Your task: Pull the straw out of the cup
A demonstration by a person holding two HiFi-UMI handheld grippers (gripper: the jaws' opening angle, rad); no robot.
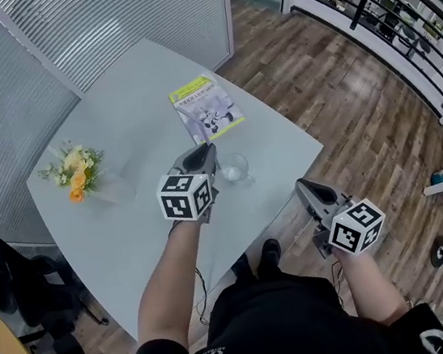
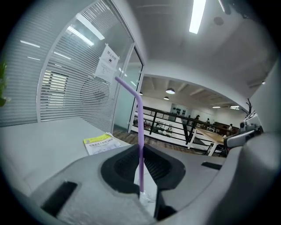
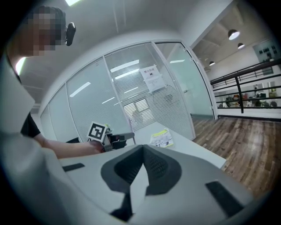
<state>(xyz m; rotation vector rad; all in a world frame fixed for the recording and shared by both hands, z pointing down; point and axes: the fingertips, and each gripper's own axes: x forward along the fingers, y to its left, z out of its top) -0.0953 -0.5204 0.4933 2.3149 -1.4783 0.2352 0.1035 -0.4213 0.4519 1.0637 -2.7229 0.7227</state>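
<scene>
The left gripper [image 1: 206, 156] clamps the purple straw [image 2: 140, 132] upright between its jaws, just beside the glass cup [image 1: 235, 167] on the table [image 1: 130, 226]. The right gripper [image 1: 303, 187] hangs closed, empty.

Bright, even indoor light is given by a ceiling strip light [image 2: 197, 16] and round lamps [image 3: 233, 34] — only faint, soft shadows are cast on the table [image 1: 122, 227]. Pale glare is seen on the wooden floor [image 1: 347, 81]. Both gripper views are strongly bent at the edges and blackened in the corners; the nearest foreground is rendered soft.
</scene>
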